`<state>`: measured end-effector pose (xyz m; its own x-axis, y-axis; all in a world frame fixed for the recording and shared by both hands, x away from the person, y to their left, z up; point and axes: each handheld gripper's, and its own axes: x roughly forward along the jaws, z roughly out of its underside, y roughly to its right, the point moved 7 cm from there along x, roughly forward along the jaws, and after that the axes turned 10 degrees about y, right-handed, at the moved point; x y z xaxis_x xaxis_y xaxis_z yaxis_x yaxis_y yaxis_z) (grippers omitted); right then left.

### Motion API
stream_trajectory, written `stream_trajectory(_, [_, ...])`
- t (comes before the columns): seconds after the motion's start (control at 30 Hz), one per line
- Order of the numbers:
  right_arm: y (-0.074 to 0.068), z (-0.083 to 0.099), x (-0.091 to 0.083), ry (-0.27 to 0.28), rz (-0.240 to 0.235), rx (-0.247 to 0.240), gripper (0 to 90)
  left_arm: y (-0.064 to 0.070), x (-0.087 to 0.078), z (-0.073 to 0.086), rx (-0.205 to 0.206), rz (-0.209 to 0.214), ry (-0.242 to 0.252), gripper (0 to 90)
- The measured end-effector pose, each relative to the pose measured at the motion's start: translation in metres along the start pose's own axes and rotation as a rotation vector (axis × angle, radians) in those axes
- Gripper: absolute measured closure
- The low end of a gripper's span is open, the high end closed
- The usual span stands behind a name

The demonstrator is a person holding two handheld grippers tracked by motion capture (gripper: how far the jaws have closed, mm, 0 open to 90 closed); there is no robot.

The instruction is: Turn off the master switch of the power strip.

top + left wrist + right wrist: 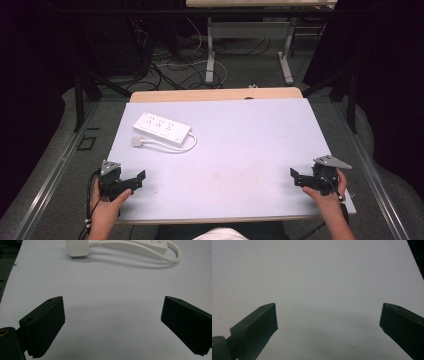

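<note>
A white power strip (161,127) lies on the white table top (240,145) at the back left, its cord looping to a white plug (138,141). In the left gripper view the plug (78,248) and the strip's end (152,244) sit at the top, well beyond the jaws. My left gripper (137,181) rests near the front left edge, open, with nothing between its jaws (112,325). My right gripper (296,177) rests near the front right edge, open over bare table (328,327).
The table's wooden far edge (215,94) shows past the white sheet. Behind it are the metal legs of another table (210,60) and loose cables on the floor (170,70). Metal rails (55,170) run along both sides.
</note>
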<state>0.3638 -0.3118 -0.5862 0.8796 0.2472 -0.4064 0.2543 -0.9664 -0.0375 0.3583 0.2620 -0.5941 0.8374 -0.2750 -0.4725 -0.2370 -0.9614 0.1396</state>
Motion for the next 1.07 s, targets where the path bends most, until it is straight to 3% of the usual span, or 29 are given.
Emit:
stream_trajectory(0.53, [-0.0009,0.0003,0.0009,-0.002,-0.005,-0.007,1.2,-0.0023,0.0052,0.0077,-0.03,0.025,-0.012,3.6])
stream_trajectory(0.6, [-0.0003,-0.0002,0.0033,0.021,0.009,-0.01,1.2,-0.0024,0.0057,0.0078,-0.034,0.026,-0.01,3.4])
stream_trajectory(0.8, [-0.0013,0.0009,0.0016,-0.004,-0.004,-0.011,1.2,-0.0024,0.0066,0.0082,-0.035,0.029,-0.012,2.3])
stream_trajectory(0.9, [-0.0013,0.0003,0.0032,0.021,0.006,-0.007,1.3,-0.0023,0.0069,0.0078,-0.033,0.028,-0.011,1.7])
stream_trajectory(0.93, [-0.0003,0.0014,-0.0003,-0.02,-0.004,-0.017,1.3,-0.0021,0.007,0.0078,-0.034,0.029,-0.012,1.6])
stream_trajectory(0.97, [-0.0002,0.0005,0.0015,0.005,0.005,-0.009,1.3,-0.0021,0.0071,0.0078,-0.032,0.031,-0.012,1.1])
stream_trajectory(1.07, [-0.0001,0.0009,0.0012,-0.002,-0.003,-0.009,1.3,-0.0019,0.0077,0.0075,-0.034,0.033,-0.011,0.6])
